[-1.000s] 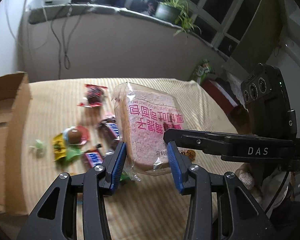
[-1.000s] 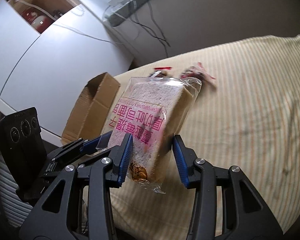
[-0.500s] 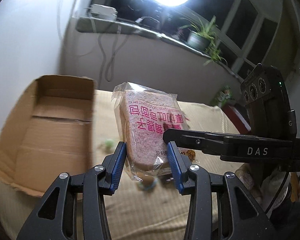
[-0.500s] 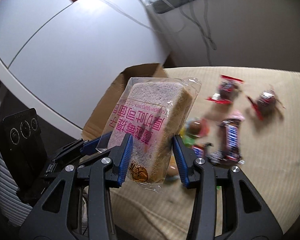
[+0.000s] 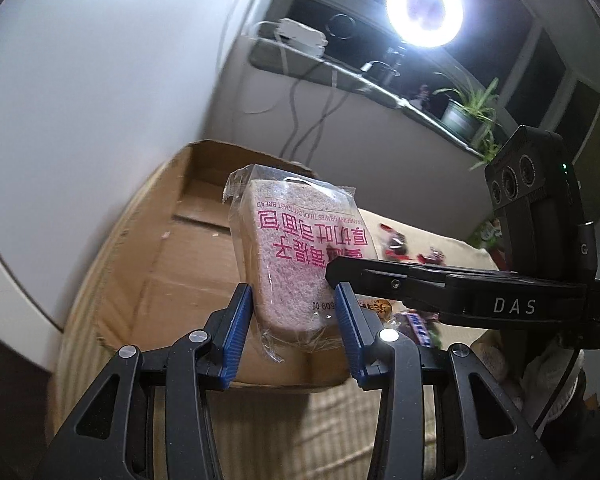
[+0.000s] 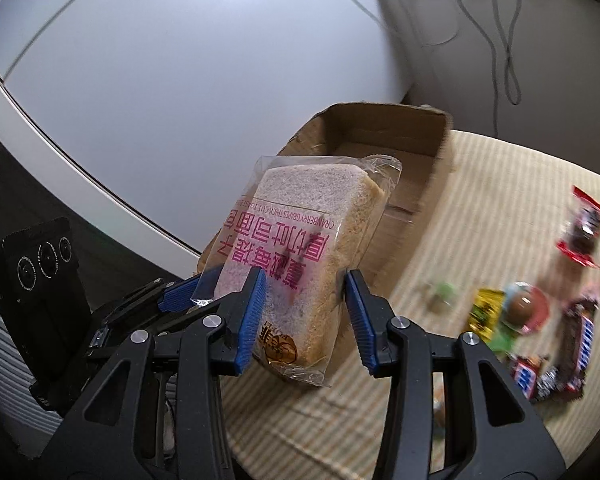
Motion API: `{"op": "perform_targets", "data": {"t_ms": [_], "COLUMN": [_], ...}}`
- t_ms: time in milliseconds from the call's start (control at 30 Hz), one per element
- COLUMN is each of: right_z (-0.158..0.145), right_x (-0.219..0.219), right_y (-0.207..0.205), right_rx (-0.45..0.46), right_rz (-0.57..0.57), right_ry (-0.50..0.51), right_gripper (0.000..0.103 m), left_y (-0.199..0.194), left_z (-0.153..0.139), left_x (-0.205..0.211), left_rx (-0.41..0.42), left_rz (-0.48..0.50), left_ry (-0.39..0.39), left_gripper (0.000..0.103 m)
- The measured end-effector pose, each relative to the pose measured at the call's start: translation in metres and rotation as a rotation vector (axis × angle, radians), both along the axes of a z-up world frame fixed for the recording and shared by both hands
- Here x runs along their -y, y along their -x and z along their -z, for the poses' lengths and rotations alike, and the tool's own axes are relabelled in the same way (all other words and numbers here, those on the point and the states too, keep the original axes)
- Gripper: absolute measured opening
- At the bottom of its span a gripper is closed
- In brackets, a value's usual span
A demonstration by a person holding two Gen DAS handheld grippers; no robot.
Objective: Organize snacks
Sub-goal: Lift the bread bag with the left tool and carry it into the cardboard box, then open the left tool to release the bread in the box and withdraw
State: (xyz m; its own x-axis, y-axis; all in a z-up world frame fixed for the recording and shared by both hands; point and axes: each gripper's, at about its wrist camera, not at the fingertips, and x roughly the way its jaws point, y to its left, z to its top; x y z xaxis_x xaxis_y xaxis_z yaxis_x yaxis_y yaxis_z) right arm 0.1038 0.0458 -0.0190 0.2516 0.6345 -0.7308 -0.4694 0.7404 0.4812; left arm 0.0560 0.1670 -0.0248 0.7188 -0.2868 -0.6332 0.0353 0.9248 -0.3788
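Note:
A slice of thick toast bread in a clear packet with pink print (image 5: 296,256) hangs in the air, upright and upside down. My left gripper (image 5: 294,312) is shut on its lower part. My right gripper (image 6: 304,304) is shut on the same packet (image 6: 300,248) from the other side, and its black finger (image 5: 380,280) crosses the packet's face. An open brown cardboard box (image 5: 172,264) lies right behind the bread, with its floor bare. Loose snacks lie on the striped cloth to the right: a round chocolate (image 6: 524,308), a yellow packet (image 6: 484,312) and chocolate bars (image 6: 576,332).
A white wall panel (image 6: 180,80) stands close behind the box (image 6: 380,132). Cables hang from a ledge (image 5: 300,60) holding a ring lamp (image 5: 424,10) and a potted plant (image 5: 464,116). A red-wrapped sweet (image 6: 584,232) lies further out on the striped cloth (image 6: 500,200).
Both grippers have carried the bread packet sideways, from over the scattered snacks to in front of the cardboard box. The grip on the packet looks the same.

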Motion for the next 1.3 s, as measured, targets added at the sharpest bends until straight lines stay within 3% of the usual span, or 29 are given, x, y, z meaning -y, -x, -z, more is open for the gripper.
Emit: {"op": "perform_targets", "data": {"t_ms": [300, 567, 633, 767, 1000, 1100, 1200, 1300], "right_z": [0.033, 0.043, 0.042, 0.039, 0.025, 0.018, 0.011, 0.005], "right_x": [-0.018, -0.027, -0.029, -0.024, -0.009, 0.0, 0.015, 0.037], "right_y": [-0.028, -0.038, -0.038, -0.04, -0.029, -0.021, -0.011, 0.0], "right_rx": [-0.068, -0.074, -0.056, -0.038, 0.021, 0.059, 0.123, 0.173], "right_rz": [-0.033, -0.032, -0.03, -0.013, 0.003, 0.016, 0.03, 0.055], "right_ry": [0.002, 0.026, 0.044, 0.042, 0.054, 0.076, 0.11, 0.146], "right_gripper": [0.044, 0.044, 0.045, 0.055, 0.061, 0.061, 0.063, 0.071], "left_y": [-0.011, -0.022, -0.022, -0.018, -0.006, 0.001, 0.011, 0.018], "left_z": [0.02, 0.029, 0.029, 0.025, 0.013, 0.007, 0.001, -0.005], "left_x": [-0.02, -0.016, -0.016, -0.015, -0.01, 0.0, 0.009, 0.021], "left_rx": [-0.05, -0.085, -0.085, -0.074, -0.032, -0.004, 0.026, 0.055], "left_rz": [-0.045, -0.04, -0.044, -0.064, -0.084, -0.081, -0.068, -0.059], "left_ry": [-0.002, -0.013, -0.025, -0.059, -0.115, -0.142, -0.154, -0.162], "left_gripper": [0.04, 0.04, 0.04, 0.04, 0.04, 0.043, 0.056, 0.06]}}
